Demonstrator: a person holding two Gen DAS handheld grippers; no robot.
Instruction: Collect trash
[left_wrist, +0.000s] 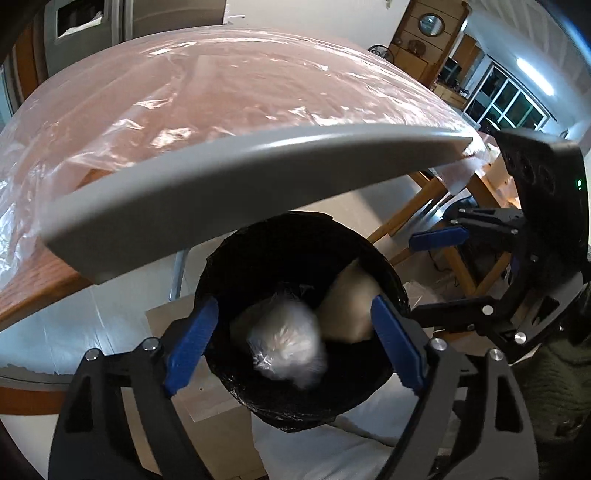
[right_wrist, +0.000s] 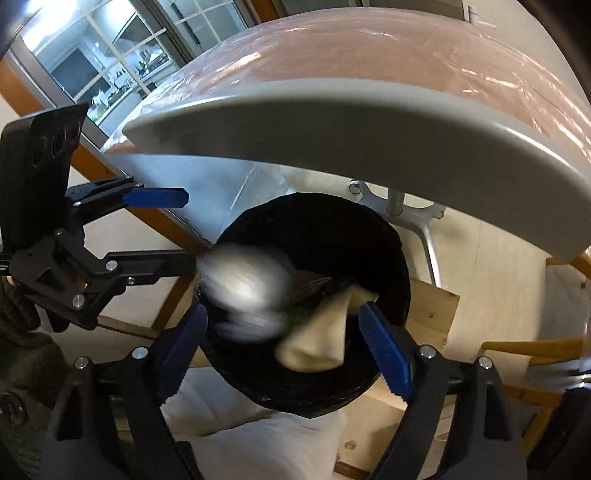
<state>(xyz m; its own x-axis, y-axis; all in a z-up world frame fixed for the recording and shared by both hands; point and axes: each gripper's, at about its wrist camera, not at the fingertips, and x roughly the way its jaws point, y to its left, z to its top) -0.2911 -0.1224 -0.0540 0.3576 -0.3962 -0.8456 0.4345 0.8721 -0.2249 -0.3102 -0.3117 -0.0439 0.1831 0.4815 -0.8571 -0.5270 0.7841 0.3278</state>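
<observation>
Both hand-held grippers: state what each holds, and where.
Nothing. The left hand-held gripper and right hand-held gripper stand open above the bin; the clear plastic wad is blurred, apparently falling.

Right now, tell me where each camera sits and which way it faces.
Left wrist: rides the left claw, looking steeply down into the black-lined bin; its open blue pads frame a blurred clear plastic wad; the right claw shows at right.
Right wrist: rides the right claw, aimed down at the same bin; the left claw shows at left.
Shared: bin, wad, beige paper, grey tabletop edge.
</observation>
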